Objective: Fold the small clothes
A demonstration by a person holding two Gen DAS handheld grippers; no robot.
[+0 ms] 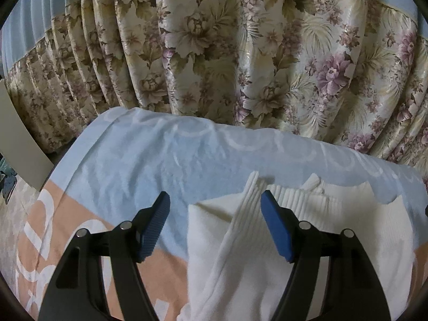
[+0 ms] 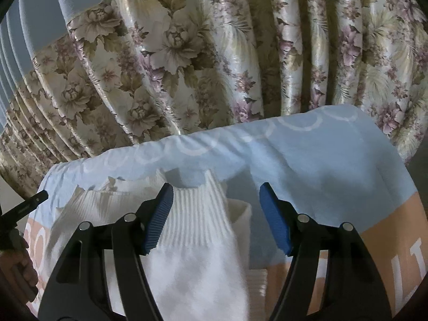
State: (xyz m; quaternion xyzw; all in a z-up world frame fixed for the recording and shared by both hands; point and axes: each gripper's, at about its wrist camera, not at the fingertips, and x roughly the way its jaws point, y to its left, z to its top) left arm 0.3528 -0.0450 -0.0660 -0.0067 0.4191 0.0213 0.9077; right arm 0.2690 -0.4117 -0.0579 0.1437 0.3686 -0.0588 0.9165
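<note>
Nearest the left wrist camera, the left tongs stand spread, their blue pads apart with nothing pinched. A ribbed sleeve of the white knit garment runs up between the pads and clear of the left-hand one; whether it brushes the right-hand pad cannot be told. The garment lies flat on a towel, pale blue with white rings further out and peach with white lettering on the near side. Only this view shows the surroundings left of the towel: a pale patterned floor and a tilted beige board.

In the right wrist view the right tongs are likewise spread and grip nothing. The garment sits below them with a ribbed band lying between the pads, close against the left-hand pad and well short of the right-hand one. Only this view shows the garment's right edge, with a small ribbed cuff poking out over the peach part of the towel. It alone also catches the other tool: at the left edge a black fingertip of the left tongs reaches over the towel, and below it the person's hand is wrapped round the handle.

Beyond the towel's far edge, both views end on a pleated floral curtain with a blue upper band.
</note>
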